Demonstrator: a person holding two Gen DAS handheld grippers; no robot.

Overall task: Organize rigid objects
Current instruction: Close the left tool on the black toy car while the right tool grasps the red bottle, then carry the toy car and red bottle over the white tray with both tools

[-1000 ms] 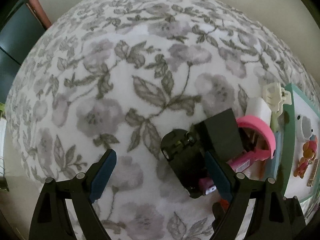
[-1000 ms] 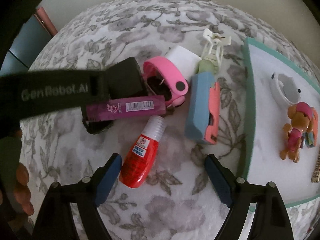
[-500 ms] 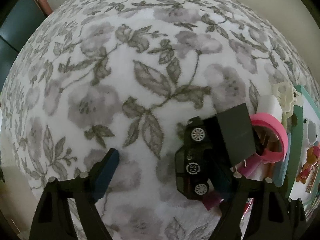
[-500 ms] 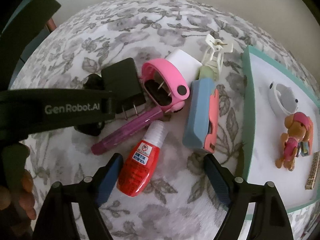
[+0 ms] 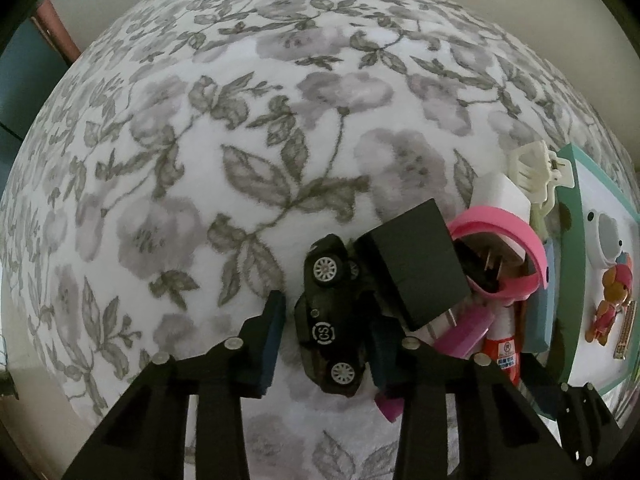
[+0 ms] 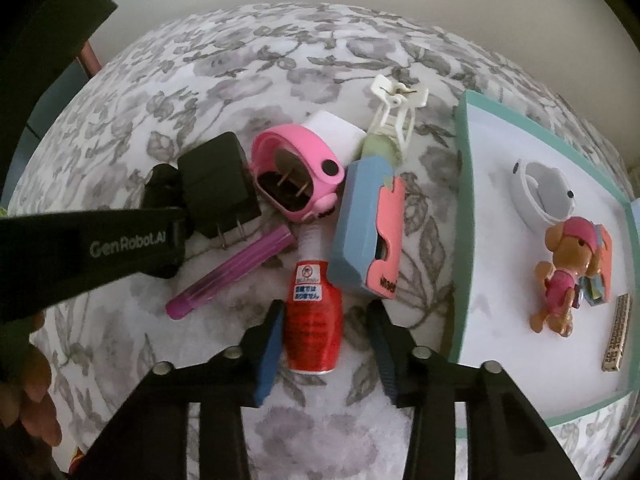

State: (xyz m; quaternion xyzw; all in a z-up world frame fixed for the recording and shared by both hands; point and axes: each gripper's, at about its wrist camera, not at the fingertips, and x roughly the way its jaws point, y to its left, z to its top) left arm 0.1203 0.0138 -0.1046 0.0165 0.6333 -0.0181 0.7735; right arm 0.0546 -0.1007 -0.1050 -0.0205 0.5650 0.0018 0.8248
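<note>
A black toy car [image 5: 332, 320] lies on its side on the flowered cloth, between the fingers of my left gripper [image 5: 328, 312]. The jaws are closing; a thin strip of cloth still shows between the left pad and the car. In the right wrist view a red bottle [image 6: 314, 320] lies between the fingers of my right gripper [image 6: 326, 308]. Those jaws are closing too, with a gap left at the right pad. A black charger [image 6: 218, 184], a pink ring-shaped case [image 6: 296, 148] and a purple pen [image 6: 236, 272] crowd beside both.
A blue and pink box [image 6: 360, 232], a white block [image 6: 332, 132] and a white clip [image 6: 396, 108] lie by the pile. A green-rimmed white tray [image 6: 464, 200] at the right holds a toy dog [image 6: 568, 272] and a white ring [image 6: 536, 192]. A hand [image 6: 32, 400] shows lower left.
Both pairs of jaws have narrowed a lot, the left around the black car, the right around the red bottle. The car rolled onto its side and the purple pen swung aslant.
</note>
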